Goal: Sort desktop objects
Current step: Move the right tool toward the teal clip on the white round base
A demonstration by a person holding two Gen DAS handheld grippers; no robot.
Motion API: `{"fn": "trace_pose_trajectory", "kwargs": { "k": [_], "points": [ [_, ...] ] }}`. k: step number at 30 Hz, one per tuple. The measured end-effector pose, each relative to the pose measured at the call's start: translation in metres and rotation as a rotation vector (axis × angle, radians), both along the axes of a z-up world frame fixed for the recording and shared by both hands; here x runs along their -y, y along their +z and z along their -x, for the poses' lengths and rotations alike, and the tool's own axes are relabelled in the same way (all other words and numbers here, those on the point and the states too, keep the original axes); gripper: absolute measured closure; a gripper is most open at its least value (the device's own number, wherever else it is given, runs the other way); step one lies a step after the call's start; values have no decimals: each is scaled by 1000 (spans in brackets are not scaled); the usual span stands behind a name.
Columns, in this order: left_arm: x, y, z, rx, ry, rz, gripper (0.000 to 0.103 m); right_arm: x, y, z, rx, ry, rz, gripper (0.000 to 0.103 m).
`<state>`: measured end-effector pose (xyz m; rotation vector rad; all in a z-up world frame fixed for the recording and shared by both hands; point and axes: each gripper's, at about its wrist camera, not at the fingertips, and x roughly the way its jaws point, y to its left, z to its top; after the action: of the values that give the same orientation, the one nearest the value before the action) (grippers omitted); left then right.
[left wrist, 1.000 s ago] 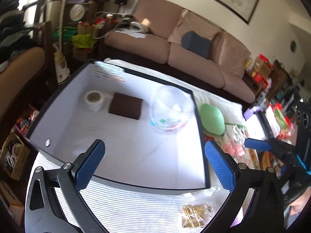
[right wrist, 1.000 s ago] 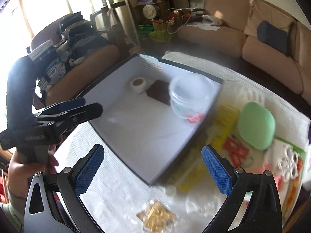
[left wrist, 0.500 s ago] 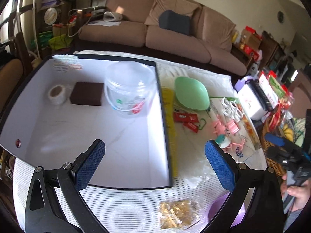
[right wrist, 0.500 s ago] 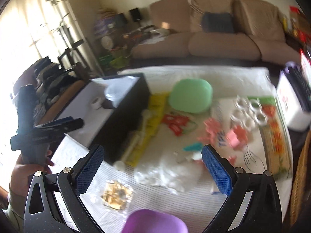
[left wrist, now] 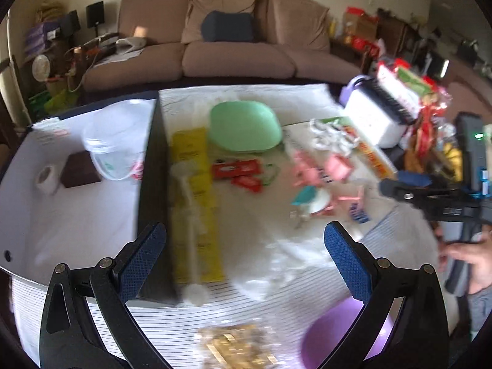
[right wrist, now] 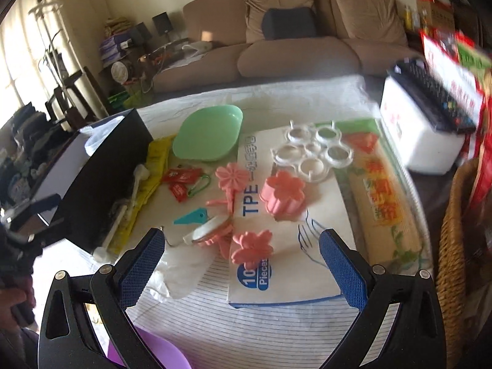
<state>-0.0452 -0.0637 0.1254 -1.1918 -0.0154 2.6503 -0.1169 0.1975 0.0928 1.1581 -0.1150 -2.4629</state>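
Pink flower moulds [right wrist: 281, 195] lie in a loose cluster on the flat printed box [right wrist: 286, 224], which sits on the counter [right wrist: 215, 316] covered with a striped cloth. The nearest mould [right wrist: 252, 246] sits between and just beyond the tips of the right tongs [right wrist: 241, 266], not touched by either finger. Right tongs: spread wide, holding nothing. A teal clip [right wrist: 192, 216] and a white round piece [right wrist: 209, 230] lie just left of that mould, near the left finger.

Behind the cluster: white ring holder [right wrist: 313, 150] on the far part of the box, green plate [right wrist: 207, 133] to its left, red packets [right wrist: 181, 180] and a yellow packet [right wrist: 153, 169] further left.

Black box [left wrist: 153, 200] with white interior stands at the counter's left side; inside it are a clear tub [left wrist: 113, 150], a brown block [left wrist: 81, 169] and a tape roll [left wrist: 46, 178]. Its right wall stands close beside the yellow packet.

Left tongs [left wrist: 244, 263]: also spread wide, nothing between them. Their left finger hangs over the box's right wall, the right finger over crumpled clear plastic [left wrist: 286, 264]. View is motion-blurred here; the gold item [left wrist: 236, 347] at the near edge is possibly a bag of small pieces.

Edges: purple bowl [left wrist: 344, 335] at the near edge, wicker basket [right wrist: 452, 246] along the right, white carton [right wrist: 421, 129] at far right. Bare striped cloth lies between the right tongs and the printed box's near edge.
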Motion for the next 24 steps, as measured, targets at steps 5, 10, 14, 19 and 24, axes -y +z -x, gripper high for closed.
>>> {"fn": "trace_pose_trajectory", "kwargs": {
  "k": [5, 10, 14, 19, 24],
  "points": [
    [-30, -20, -1, 44, -101, 30, 0, -19, 1, 2, 17, -12, 107, 0],
    [-41, -40, 1, 132, -122, -32, 0, -13, 12, 6, 6, 42, 193, 8],
    [-35, -36, 0, 148, -126, -59, 0, 39, 22, 11, -62, 201, 32, 22],
    [-25, -36, -2, 184, -136, -117, 0, 99, -13, 31, -7, 360, -163, 43],
    [-22, -38, 1, 204, -136, -119, 0, 110, -48, 45, 47, 415, -250, 46]
  ]
}}
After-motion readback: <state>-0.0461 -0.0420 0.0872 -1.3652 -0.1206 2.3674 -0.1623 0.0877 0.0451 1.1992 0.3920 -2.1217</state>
